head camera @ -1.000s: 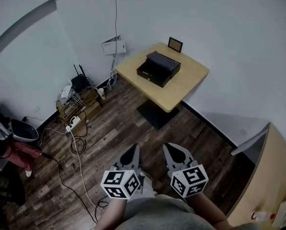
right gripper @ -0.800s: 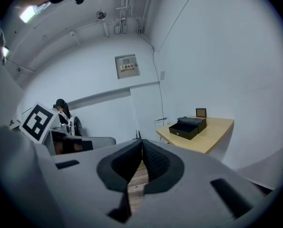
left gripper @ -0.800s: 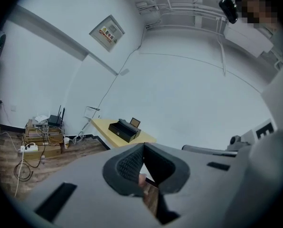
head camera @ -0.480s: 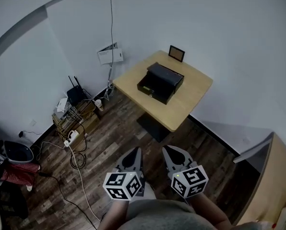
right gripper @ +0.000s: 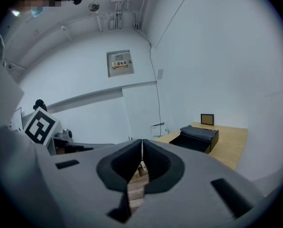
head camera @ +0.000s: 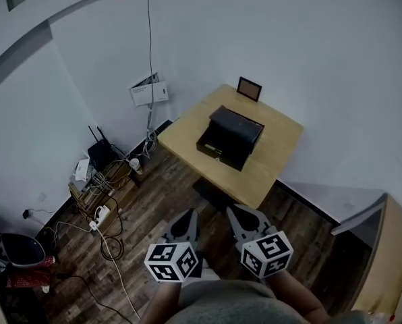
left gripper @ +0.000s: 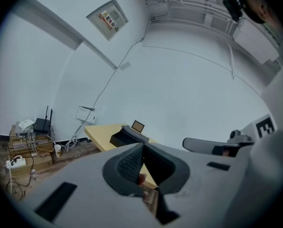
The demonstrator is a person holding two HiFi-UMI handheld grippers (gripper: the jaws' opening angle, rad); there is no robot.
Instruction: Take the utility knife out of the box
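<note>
1. two grippers show in the head view: the left gripper [head camera: 187,218] and the right gripper [head camera: 238,216], each with jaws pressed together and empty. the black box [head camera: 229,138] stands open on the table [head camera: 282,147], well ahead of the jaws. the utility knife is not visible, presumably inside.
2. left gripper view: jaws together, with the box far beyond their tips. a router and cables [left gripper: 34,127] lie left of the jaws, off the path.
3. right gripper view: jaws together, with the box right of the tips. this looks like the approach. next, close in and part one pair over the box. nothing seems to block the way.
</note>
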